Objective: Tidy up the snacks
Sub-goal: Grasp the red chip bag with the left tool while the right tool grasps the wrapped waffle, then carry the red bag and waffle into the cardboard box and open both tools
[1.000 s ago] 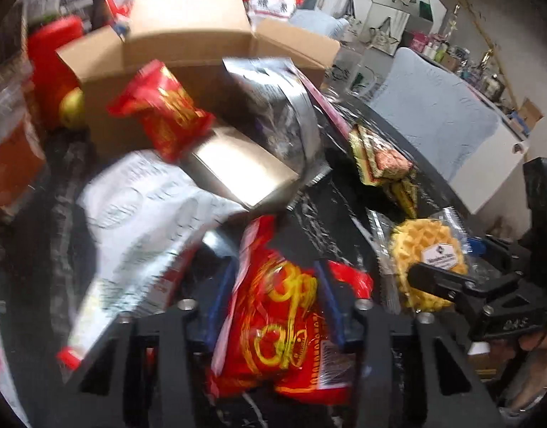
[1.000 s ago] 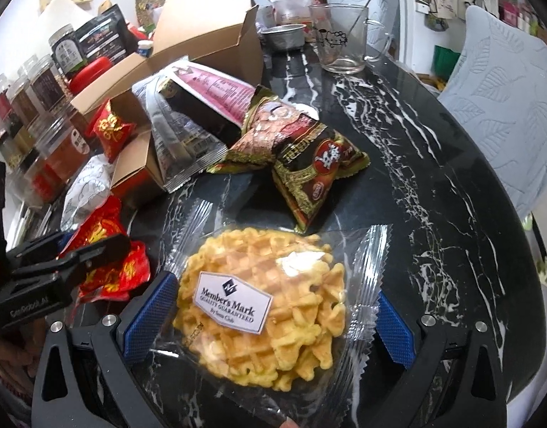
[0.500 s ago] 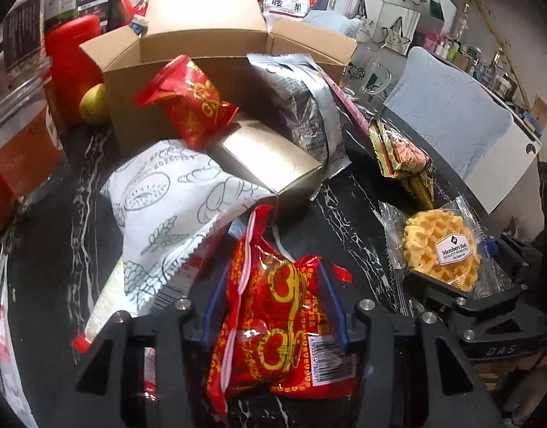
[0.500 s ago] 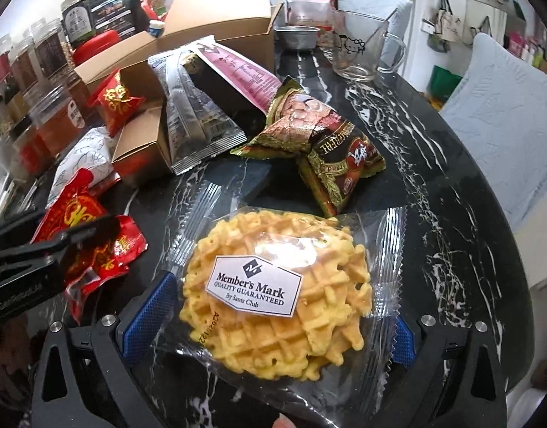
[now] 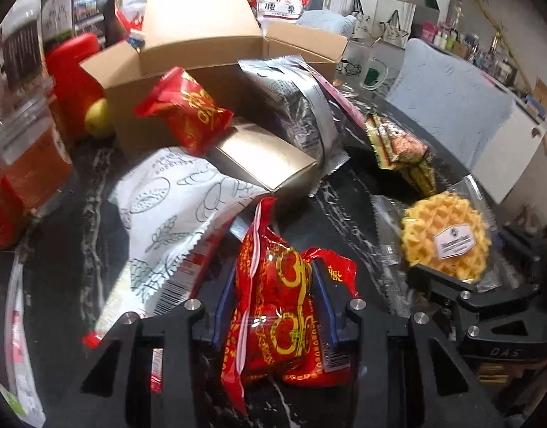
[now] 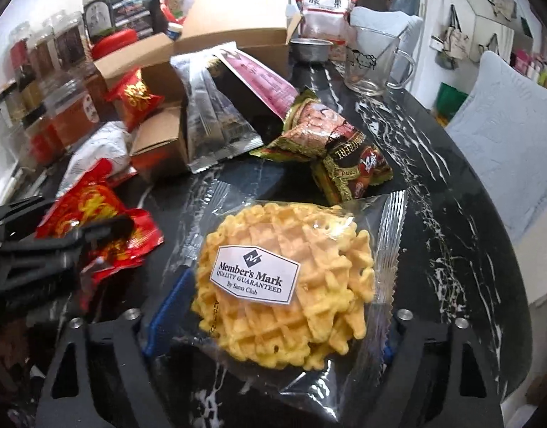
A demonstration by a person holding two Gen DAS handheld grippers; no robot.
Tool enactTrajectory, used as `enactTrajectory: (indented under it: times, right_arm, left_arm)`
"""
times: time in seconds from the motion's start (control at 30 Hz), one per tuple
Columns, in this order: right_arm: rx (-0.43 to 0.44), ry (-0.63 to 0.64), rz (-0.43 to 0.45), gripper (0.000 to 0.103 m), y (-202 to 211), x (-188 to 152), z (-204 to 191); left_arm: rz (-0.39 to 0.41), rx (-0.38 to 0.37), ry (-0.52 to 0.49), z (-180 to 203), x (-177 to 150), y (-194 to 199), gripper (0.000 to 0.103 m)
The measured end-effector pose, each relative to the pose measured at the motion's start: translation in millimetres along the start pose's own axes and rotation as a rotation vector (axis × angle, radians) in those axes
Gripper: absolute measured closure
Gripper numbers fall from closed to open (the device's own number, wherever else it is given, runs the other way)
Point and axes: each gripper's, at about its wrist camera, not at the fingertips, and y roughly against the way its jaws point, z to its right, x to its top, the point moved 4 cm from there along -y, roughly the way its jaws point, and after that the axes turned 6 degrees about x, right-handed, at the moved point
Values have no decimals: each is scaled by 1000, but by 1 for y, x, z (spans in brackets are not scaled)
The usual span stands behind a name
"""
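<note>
Snacks lay scattered across the dark marbled table [image 6: 462, 214] in front of one open cardboard box [image 5: 209, 46]. Two red-and-gold packets showed: one [image 5: 188, 110] leaned against the box front, and the other [image 5: 277, 296] sat between the blue pads of the left hand-held gripper [image 5: 273, 303], whose jaws had just been closing and pressed narrowly on its sides. One wrapped waffle [image 6: 287, 285] lay near the table's front, between the fingers of the right hand-held gripper [image 6: 270, 321]; those jaws had just been closing too, the left blue pad touching the clear wrapper, though whether both pads pressed on it could not be told. Also counted: one white printed bag [image 5: 173, 207], one small gold carton [image 5: 262, 157], one silver pouch [image 5: 295, 107], and two brown-and-gold packets [image 6: 330, 146] lying together beyond the waffle. One glass mug [image 6: 373, 60] stood behind them. Both hand-held grippers pointed steeply down at the table, side by side, left beside right.
</note>
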Motion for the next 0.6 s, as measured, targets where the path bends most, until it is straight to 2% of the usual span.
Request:
enactTrajectory:
  times: [0.1, 0.2, 0.23, 0.3, 0.4, 0.6]
  right_arm:
    - [43, -34, 28, 35, 5, 2, 2]
    - [94, -113, 65, 45, 10, 4, 7]
    - [111, -119, 68, 46, 10, 6, 7]
    - [139, -128, 82, 55, 12, 7, 5]
    - [162, -121, 102, 62, 17, 9, 1]
    - [208, -113, 155, 68, 31, 13, -6]
  left_arm:
    - [-22, -75, 46, -3, -2, 2, 63]
    - [-19, -87, 61, -5, -3, 6, 63]
    - [-19, -103, 71, -5, -2, 8, 63]
    - [-17, -128, 86, -7, -1, 12, 63]
    - [-2, -117, 77, -6, 2, 14, 63]
    - [10, -135, 105, -12, 4, 24, 63]
